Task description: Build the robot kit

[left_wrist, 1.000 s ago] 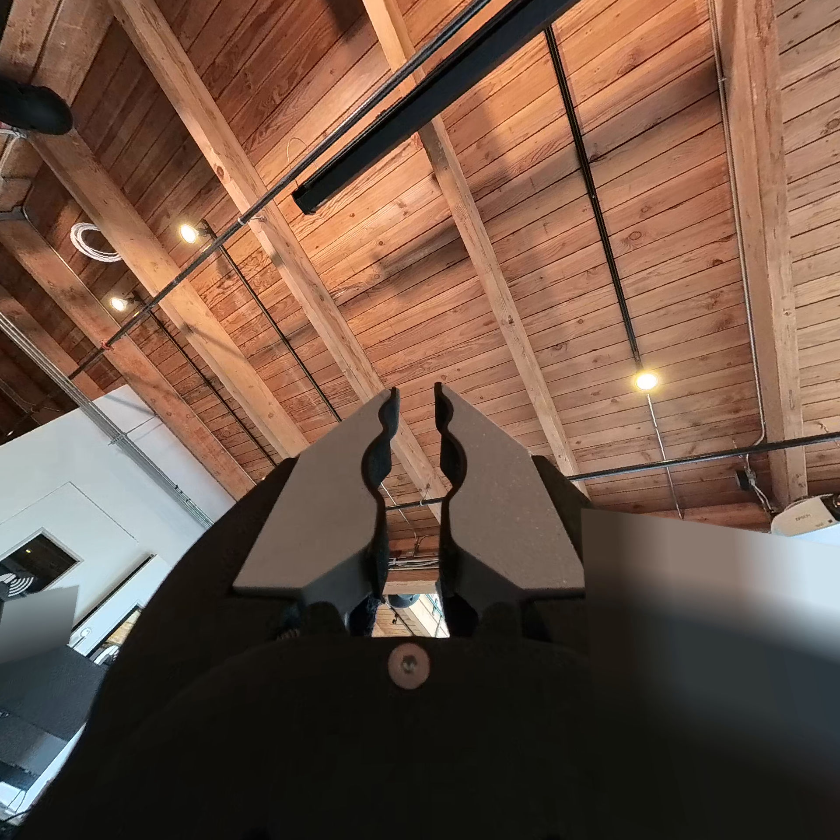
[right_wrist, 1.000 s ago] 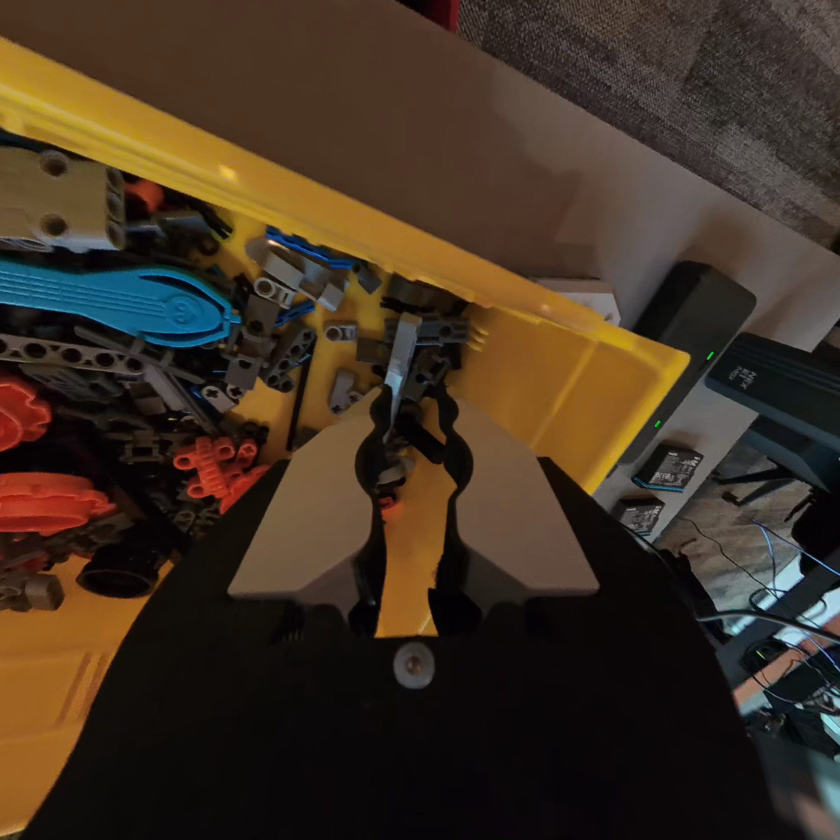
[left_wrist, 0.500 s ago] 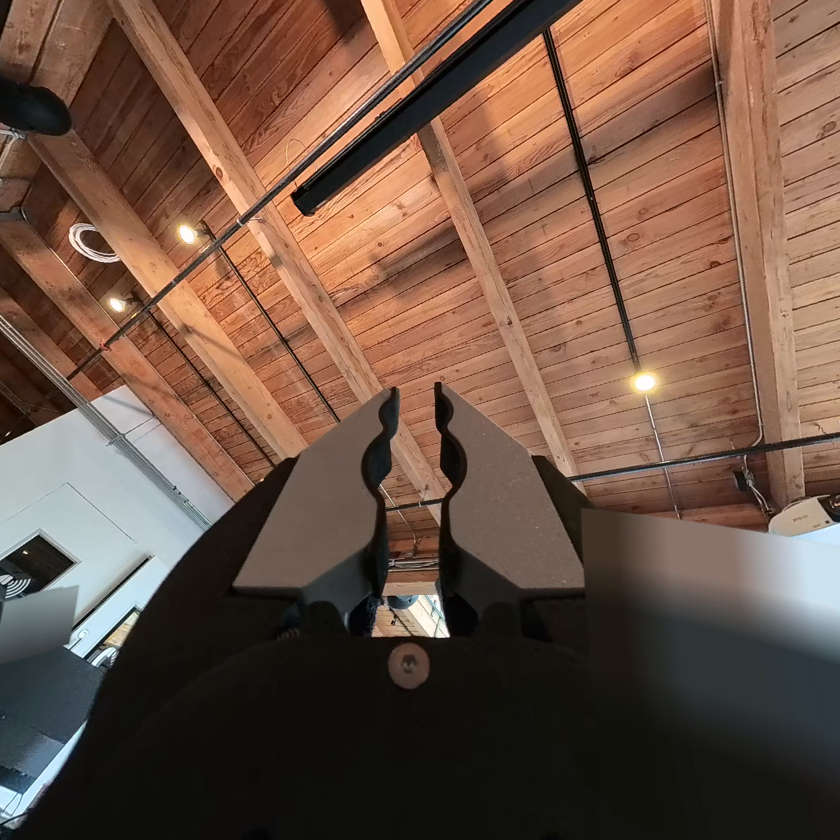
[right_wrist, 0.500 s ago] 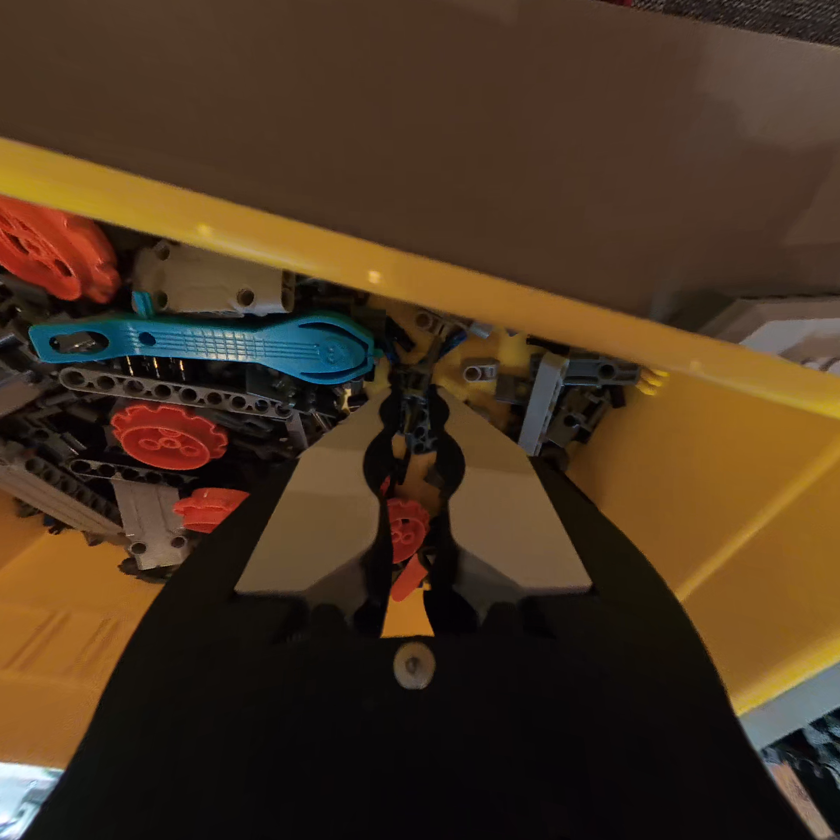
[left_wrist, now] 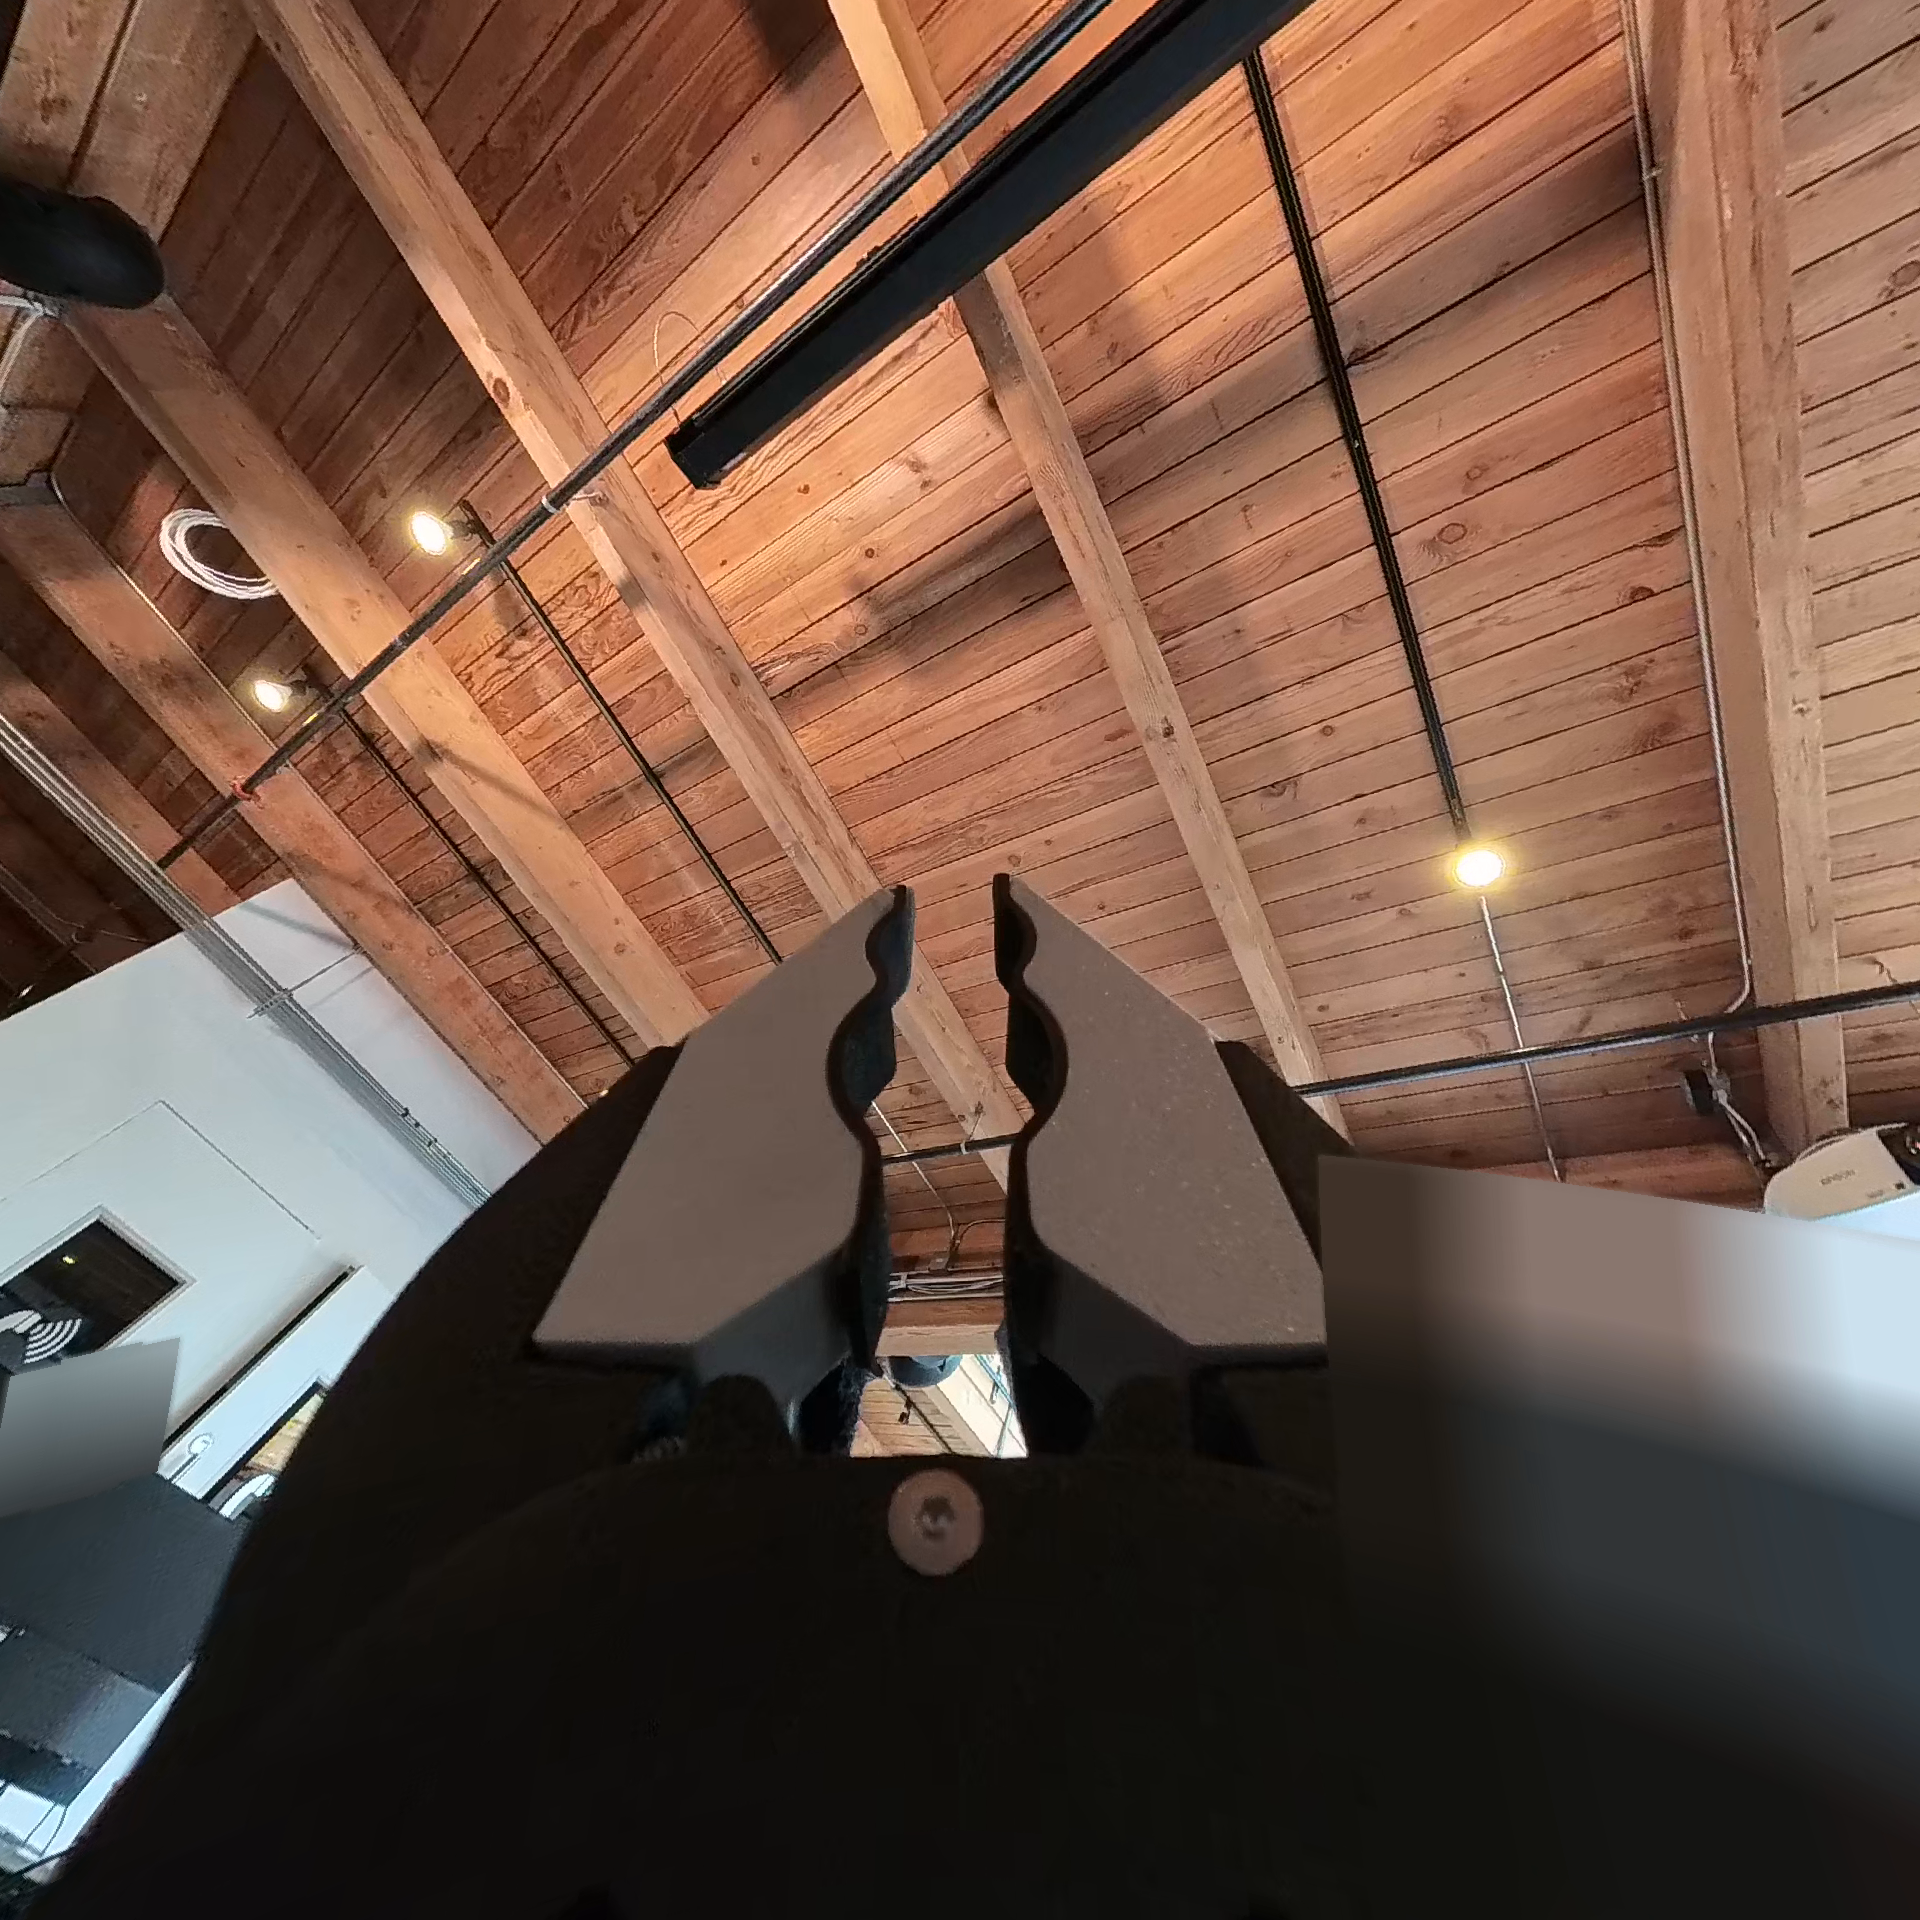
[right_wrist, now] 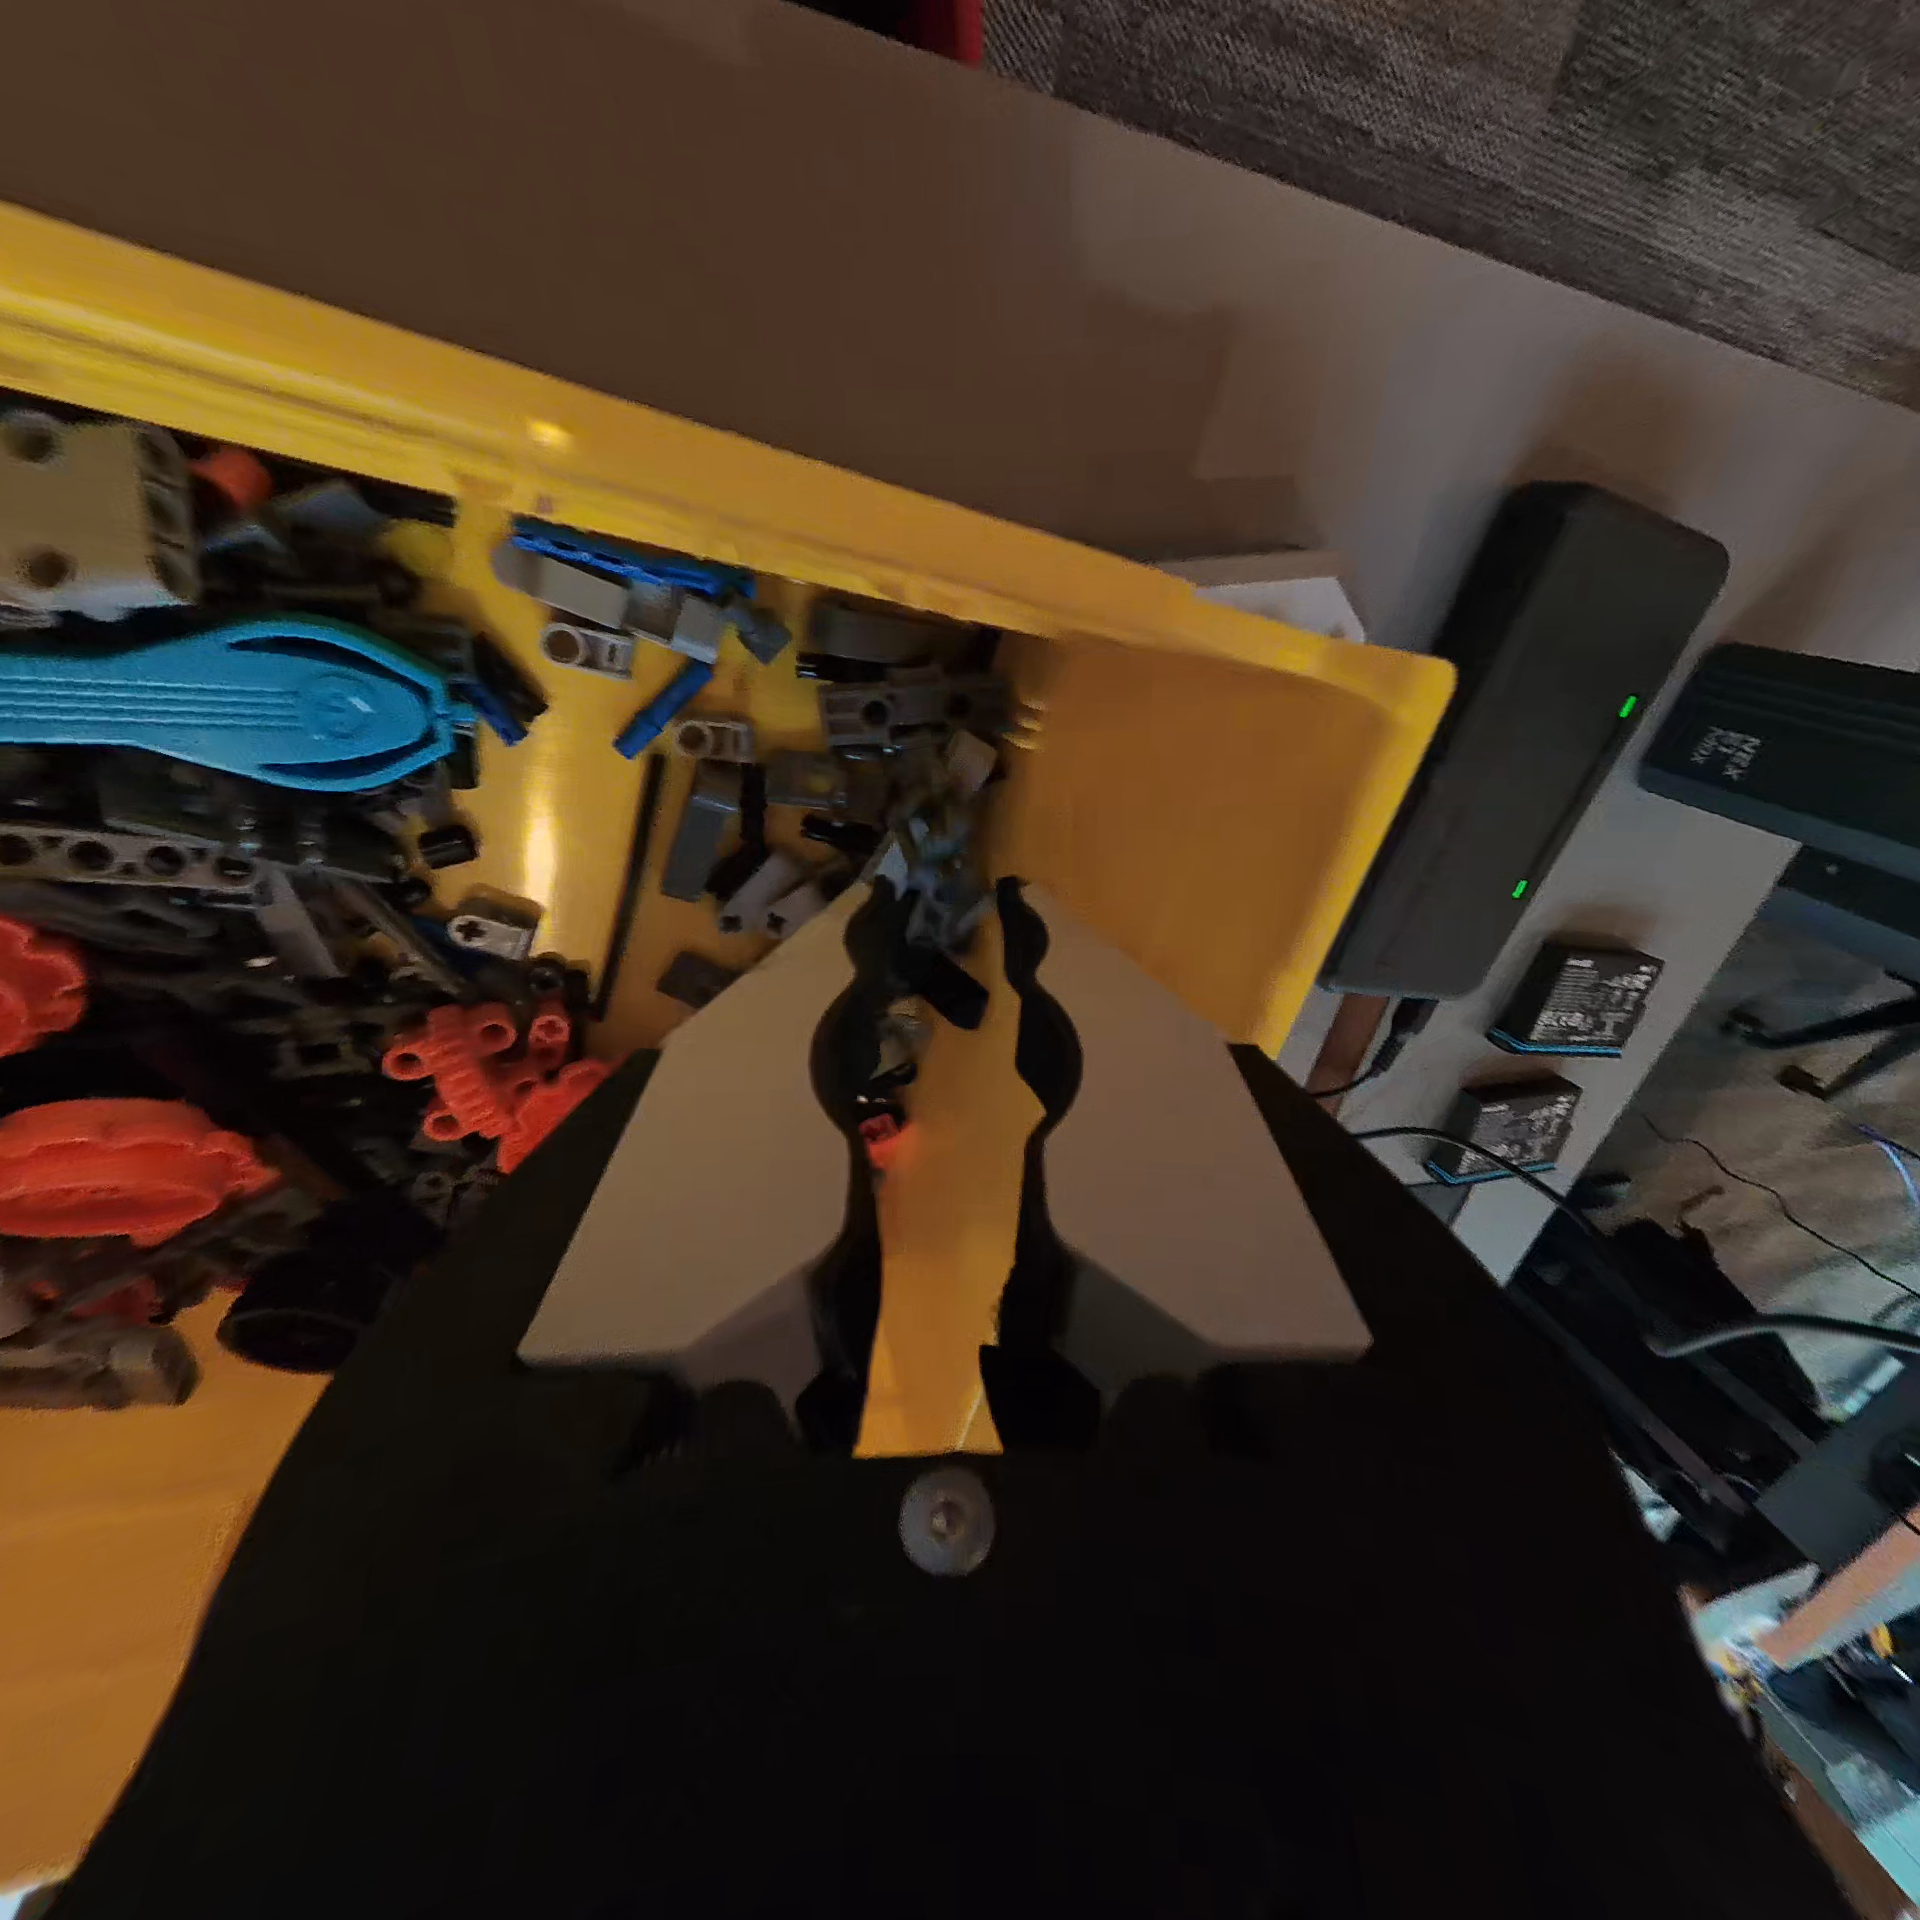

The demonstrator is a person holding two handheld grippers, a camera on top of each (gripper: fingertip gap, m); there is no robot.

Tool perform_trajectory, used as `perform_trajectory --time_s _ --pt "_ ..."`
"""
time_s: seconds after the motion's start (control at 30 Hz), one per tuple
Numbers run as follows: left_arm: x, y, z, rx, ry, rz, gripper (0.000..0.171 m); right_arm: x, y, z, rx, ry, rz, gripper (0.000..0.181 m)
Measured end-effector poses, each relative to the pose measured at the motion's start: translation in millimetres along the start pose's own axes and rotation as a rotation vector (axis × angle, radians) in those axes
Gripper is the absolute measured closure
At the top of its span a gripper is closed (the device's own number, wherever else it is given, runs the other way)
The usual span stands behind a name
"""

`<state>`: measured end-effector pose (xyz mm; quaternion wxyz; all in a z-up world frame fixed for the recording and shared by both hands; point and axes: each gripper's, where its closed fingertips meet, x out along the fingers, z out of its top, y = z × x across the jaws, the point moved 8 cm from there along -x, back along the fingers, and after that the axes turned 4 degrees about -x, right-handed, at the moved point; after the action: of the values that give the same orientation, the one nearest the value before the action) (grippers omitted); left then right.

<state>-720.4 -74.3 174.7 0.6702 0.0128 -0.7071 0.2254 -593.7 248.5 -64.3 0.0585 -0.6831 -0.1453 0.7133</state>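
Note:
My right gripper (right_wrist: 940,894) hangs over the right end of a yellow bin (right_wrist: 1226,790) full of small building parts. Its jaws stand a little apart, with the fingertips down among a cluster of small grey and black connector pieces (right_wrist: 935,862) near the bin's corner. I cannot tell if any piece is pinched. A blue flat tool (right_wrist: 260,707) and orange gears (right_wrist: 114,1164) lie to the left in the bin. My left gripper (left_wrist: 954,904) points up at a wooden ceiling (left_wrist: 1143,520), its jaws a narrow gap apart and empty.
The bin stands on a pale table (right_wrist: 727,260). A long black device with green lights (right_wrist: 1538,748), another black box (right_wrist: 1808,727) and small black packs (right_wrist: 1579,997) lie right of the bin. Cables (right_wrist: 1766,1320) hang past the table's edge. Left tips to right tips: about 50 centimeters.
The right gripper swung back toward the bin's right corner and its jaws stand wider than half a second ago. The left gripper has not moved.

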Motion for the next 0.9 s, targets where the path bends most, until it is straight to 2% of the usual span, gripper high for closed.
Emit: perform_trajectory --time_s 0.03,0.13,0.23,0.4,0.57,0.63,0.7,0.8,0.9 --pt "0.0 0.1 0.0 0.0 0.0 0.0 0.159 -2.6 2.3 1.5 0.003 -0.021 0.017 0.156" --pt "0.3 0.1 -0.6 -0.001 0.002 0.0 0.159 -11.3 15.6 10.5 -0.015 -0.117 0.1 0.153" --pt "0.3 -0.3 -0.6 0.001 0.002 -0.001 0.159 -15.8 34.8 21.1 -0.042 -0.19 0.25 0.15" --pt "0.3 0.1 -0.4 0.0 0.002 0.0 0.159 -4.5 70.0 35.1 -0.091 -0.184 0.454 0.143" --pt "0.0 -0.3 0.2 0.0 0.0 -0.001 0.159 -7.1 76.2 44.8 -0.17 -0.213 0.41 0.119" --pt "0.1 -0.3 0.3 0.0 0.0 -0.002 0.159 -4.9 77.5 45.4 -0.128 -0.186 0.47 0.11" --pt "0.1 -0.3 0.2 -0.003 0.0 -0.002 0.159 -1.9 79.1 45.6 -0.088 -0.174 0.532 0.109" --pt "0.1 -0.4 0.2 -0.001 0.0 -0.002 0.159 -0.3 80.4 45.9 -0.105 -0.189 0.544 0.106" --pt "0.3 -0.1 -0.2 -0.003 0.001 -0.002 0.159 3.2 83.4 42.9 -0.079 -0.143 0.613 0.104"
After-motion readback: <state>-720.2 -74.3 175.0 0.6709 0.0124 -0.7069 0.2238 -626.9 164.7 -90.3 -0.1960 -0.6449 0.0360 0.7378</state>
